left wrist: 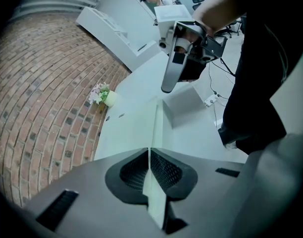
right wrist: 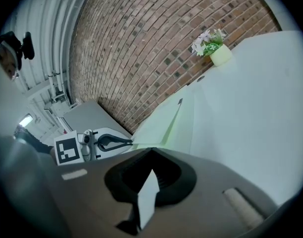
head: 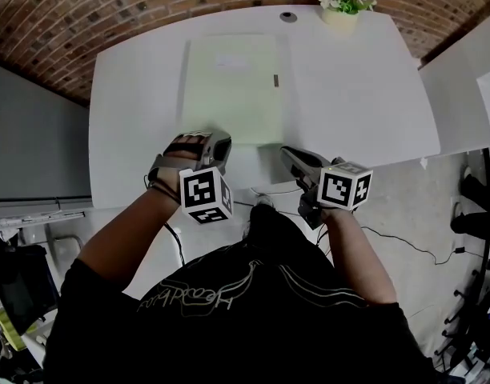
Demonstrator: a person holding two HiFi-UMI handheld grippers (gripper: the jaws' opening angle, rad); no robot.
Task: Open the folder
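Note:
A pale green folder (head: 229, 86) lies flat on the white table (head: 357, 94). My left gripper (head: 219, 144) is at the middle of the folder's near edge. In the left gripper view its jaws are shut on a thin pale sheet seen edge-on, the folder's cover edge (left wrist: 155, 125). My right gripper (head: 285, 150) has its tip beside the folder's near right corner. The left gripper view shows its fingers (left wrist: 166, 86) together above the table, with no contact showing. In the right gripper view the folder (right wrist: 166, 125) shows two layers slightly parted.
A small pot of flowers (head: 341, 6) stands at the table's far edge, beyond the folder's right corner. A round cable port (head: 288, 16) is beside it. A brick wall runs behind the table. A grey cabinet (head: 29, 150) stands left. Cables (head: 389, 238) lie on the floor.

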